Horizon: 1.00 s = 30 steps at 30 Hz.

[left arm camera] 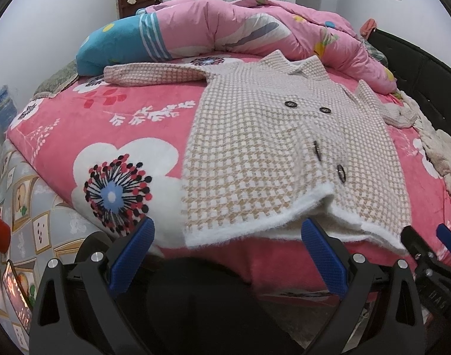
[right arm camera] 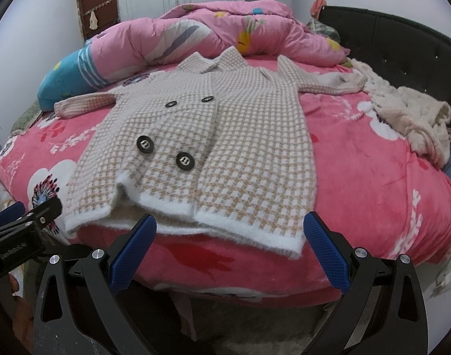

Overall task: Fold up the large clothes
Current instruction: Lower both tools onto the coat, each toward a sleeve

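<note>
A beige-and-white houndstooth coat (left arm camera: 255,136) (right arm camera: 213,136) lies flat and face up on the pink flowered bedspread (left arm camera: 77,124) (right arm camera: 373,162). Its white fuzzy hem is at the near bed edge, and both sleeves are spread out sideways. Dark buttons (right arm camera: 144,144) run down its front. My left gripper (left arm camera: 227,236) is open just short of the hem, near its left half. My right gripper (right arm camera: 230,232) is open too, in front of the hem's right half. Neither holds anything. The right gripper (left arm camera: 432,245) shows at the edge of the left wrist view.
A bunched pink quilt (left arm camera: 240,26) (right arm camera: 210,29) and a blue pillow (left arm camera: 119,44) lie behind the coat. A cream knitted garment (right arm camera: 409,115) is heaped at the right by the black headboard (right arm camera: 388,44). A lit phone (left arm camera: 17,295) sits low on the left.
</note>
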{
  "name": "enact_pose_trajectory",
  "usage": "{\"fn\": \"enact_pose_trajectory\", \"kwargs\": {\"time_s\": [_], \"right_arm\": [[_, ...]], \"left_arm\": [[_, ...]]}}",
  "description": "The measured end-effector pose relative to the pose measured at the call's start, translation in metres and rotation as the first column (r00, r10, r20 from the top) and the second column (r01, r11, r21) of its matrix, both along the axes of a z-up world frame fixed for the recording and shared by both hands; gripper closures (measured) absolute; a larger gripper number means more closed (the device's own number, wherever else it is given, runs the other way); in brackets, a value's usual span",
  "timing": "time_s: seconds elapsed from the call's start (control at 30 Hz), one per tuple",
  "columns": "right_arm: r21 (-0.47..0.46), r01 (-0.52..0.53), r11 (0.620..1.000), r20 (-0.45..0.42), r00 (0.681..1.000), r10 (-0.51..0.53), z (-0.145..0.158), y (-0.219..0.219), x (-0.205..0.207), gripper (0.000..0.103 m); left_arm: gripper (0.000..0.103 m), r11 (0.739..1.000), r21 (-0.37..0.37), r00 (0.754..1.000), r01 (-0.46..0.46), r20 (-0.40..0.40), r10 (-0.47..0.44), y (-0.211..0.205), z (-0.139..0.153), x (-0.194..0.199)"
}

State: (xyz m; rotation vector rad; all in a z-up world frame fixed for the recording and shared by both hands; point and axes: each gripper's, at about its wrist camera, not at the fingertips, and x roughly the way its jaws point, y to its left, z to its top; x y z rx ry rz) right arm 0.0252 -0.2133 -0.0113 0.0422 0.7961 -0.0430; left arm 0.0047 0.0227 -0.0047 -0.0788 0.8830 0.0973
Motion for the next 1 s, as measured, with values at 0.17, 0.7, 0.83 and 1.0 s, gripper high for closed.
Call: {"fn": "enact_pose_trajectory", "kwargs": {"time_s": [0.17, 0.7, 0.83, 1.0], "right_arm": [[-0.016, 0.035, 0.999, 0.0, 0.999, -0.035, -0.007, -0.019, 0.012, 0.007], [-0.032, 0.032, 0.999, -0.148, 0.988, -0.037, -0.058, -0.085, 0.101, 0.007], [0.079, 0.032, 0.996, -0.189, 0.982, -0.016, -0.073, -0.098, 0.112, 0.007], [0.101, 0.017, 0.995, -0.193, 0.981, 0.002, -0.075, -0.103, 0.115, 0.007]], "left_arm": [[0.005, 0.999, 0.012, 0.999, -0.045, -0.002, 0.045, 0.018, -0.005, 0.01], [0.005, 0.998, 0.065, 0.99, -0.004, -0.14, 0.013, 0.049, -0.069, 0.149], [0.005, 0.999, 0.024, 0.987, 0.024, -0.16, -0.019, 0.053, -0.083, 0.156], [0.005, 0.999, -0.035, 0.991, 0.036, -0.129, -0.04, 0.062, -0.086, 0.15]]}}
